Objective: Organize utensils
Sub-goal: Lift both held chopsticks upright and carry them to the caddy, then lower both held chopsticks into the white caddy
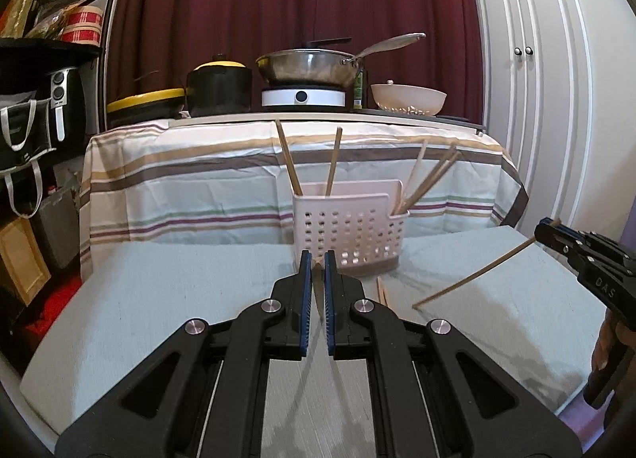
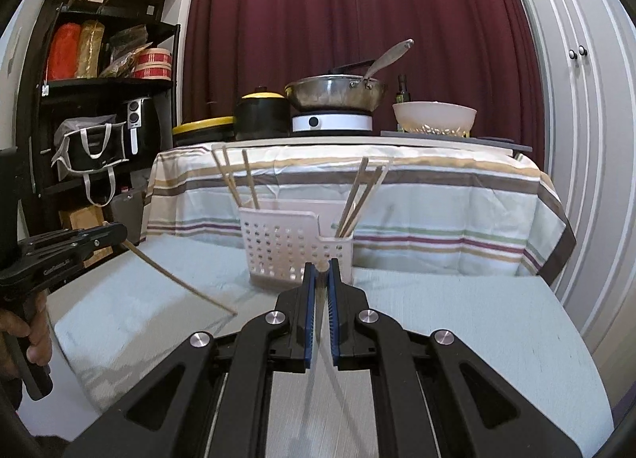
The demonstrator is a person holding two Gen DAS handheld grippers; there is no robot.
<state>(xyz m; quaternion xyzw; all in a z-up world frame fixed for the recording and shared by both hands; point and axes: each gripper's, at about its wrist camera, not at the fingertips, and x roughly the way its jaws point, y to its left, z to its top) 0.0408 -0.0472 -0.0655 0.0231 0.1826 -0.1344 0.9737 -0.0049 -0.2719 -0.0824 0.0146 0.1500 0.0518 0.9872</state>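
At the bottom centre of the left wrist view, the left gripper (image 1: 317, 259) is pinching a chopstick (image 1: 317, 265) between nearly closed blue pads, the stick running down and back beneath the jaws. At the bottom centre of the right wrist view, the right gripper (image 2: 322, 268) is clamping its own chopstick (image 2: 321, 266) the same way; seen from the left camera, that stick (image 1: 473, 276) is slanting from mid-right down toward centre. Just beyond both sets of fingertips, mid-frame, the white perforated holder (image 1: 346, 231) is standing on the pale table (image 1: 159, 291), sticks already leaning inside. Both held sticks probably need tipping upright before dropping in; neither hand looks clearly nearer.
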